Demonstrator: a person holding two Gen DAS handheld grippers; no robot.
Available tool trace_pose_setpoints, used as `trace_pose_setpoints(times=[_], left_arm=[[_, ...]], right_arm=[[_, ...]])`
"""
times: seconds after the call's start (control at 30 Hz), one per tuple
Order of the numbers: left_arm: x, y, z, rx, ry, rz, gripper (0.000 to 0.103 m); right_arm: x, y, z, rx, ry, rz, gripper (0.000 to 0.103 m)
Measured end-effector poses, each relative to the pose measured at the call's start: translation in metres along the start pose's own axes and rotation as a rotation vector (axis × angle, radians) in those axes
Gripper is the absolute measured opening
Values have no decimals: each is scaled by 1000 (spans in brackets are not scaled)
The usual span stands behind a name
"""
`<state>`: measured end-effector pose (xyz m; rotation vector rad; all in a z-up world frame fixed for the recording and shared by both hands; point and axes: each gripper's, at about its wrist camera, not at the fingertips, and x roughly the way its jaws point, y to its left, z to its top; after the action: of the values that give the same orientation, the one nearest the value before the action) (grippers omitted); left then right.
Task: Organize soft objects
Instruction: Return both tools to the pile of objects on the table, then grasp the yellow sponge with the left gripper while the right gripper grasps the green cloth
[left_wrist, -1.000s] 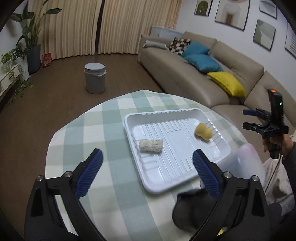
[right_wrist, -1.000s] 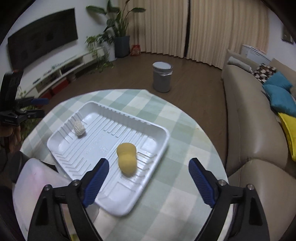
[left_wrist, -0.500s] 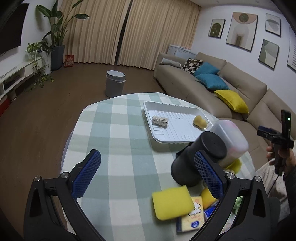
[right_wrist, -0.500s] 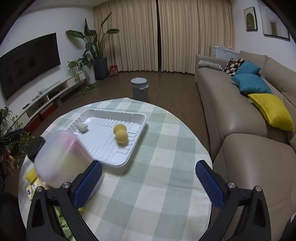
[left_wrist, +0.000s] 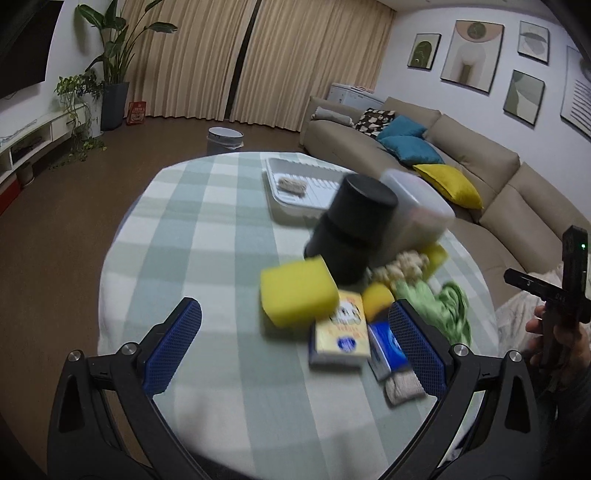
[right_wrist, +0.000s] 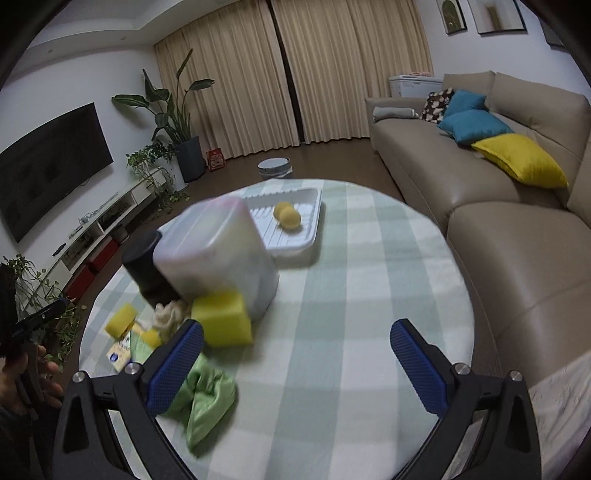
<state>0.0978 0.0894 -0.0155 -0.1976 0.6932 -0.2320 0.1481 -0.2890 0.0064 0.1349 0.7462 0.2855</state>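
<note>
Left wrist view shows the left gripper (left_wrist: 295, 343) with fingers wide, empty, above the yellow rectangular foam sponge (left_wrist: 297, 291) on the checked worktop (left_wrist: 192, 236). The right gripper (right_wrist: 295, 365) is likewise wide. Best squeeze the sponge gently across its short sides, then carry it to the white ribbed plastic tray (left_wrist: 295, 199) beyond.

The black cylinder (left_wrist: 351, 229) and translucent tub (left_wrist: 417, 210) are motion-blurred and hide the near part of the white tray (left_wrist: 295, 181). The print on the yellow packet (left_wrist: 341, 332) is too smeared to read. The left gripper's (left_wrist: 295, 347) finger hides part of the blue packet (left_wrist: 386, 345).
</note>
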Motion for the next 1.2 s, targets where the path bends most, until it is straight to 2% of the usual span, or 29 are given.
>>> trace_pose_setpoints(times=[0.07,0.17,0.3,0.43,0.57,0.67,0.77,1.0,1.2], left_arm=[[-4,-12,-14,-14,32,-39,103],[-7,-31,-34,-33,48,-102,103],[5,-50,-62,-31,160,-115,103],[5,-63,-71,10,160,-79,103],[7,-62,-70,19,164,-38,103],[8,-59,-69,3,171,-22,103],[10,-54,-69,-13,176,-8,103],[11,-49,-69,-35,176,-12,103],[13,-44,-70,-55,185,0,103]], right_arm=[[-3,8,-16,11,13,14,103],[-15,23,-31,16,-22,23,103],[-17,50,-55,-2,-21,63,103],[-7,77,-71,-88,4,55,103],[4,83,-73,-71,27,76,103],[16,83,-68,-45,69,39,103],[26,82,-57,7,89,38,103],[53,97,-48,-19,130,21,103],[74,90,-49,8,159,-28,103]])
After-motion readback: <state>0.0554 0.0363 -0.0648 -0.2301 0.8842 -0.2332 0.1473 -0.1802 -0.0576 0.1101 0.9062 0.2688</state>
